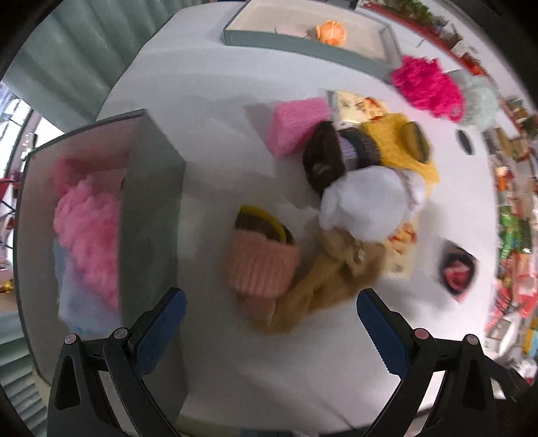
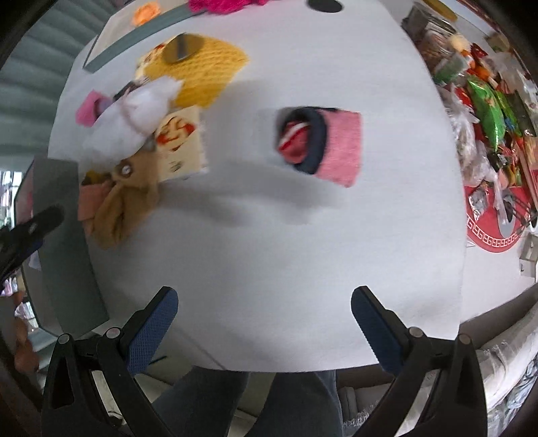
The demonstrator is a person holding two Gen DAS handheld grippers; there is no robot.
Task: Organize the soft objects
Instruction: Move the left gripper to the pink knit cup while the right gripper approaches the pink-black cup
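A pile of soft things lies on the white table (image 1: 208,111): a pink knitted piece (image 1: 262,265), a tan cloth (image 1: 333,269), a white fluffy item (image 1: 366,201), a yellow knit (image 1: 396,144), a pink sponge (image 1: 296,124) and a dark roll (image 1: 322,158). My left gripper (image 1: 270,331) hangs open just in front of the pink knitted piece, holding nothing. A grey box (image 1: 151,208) on the left holds pink fluff (image 1: 90,228). My right gripper (image 2: 264,331) is open over bare table, well short of a pink cloth with a dark ring (image 2: 319,144).
A second grey tray (image 1: 302,40) at the far edge holds an orange item (image 1: 331,32). A magenta fluffy thing (image 1: 427,84) lies beside it. Packets and clutter (image 2: 487,111) crowd the floor to the right. A person's legs (image 2: 252,403) show below the table edge.
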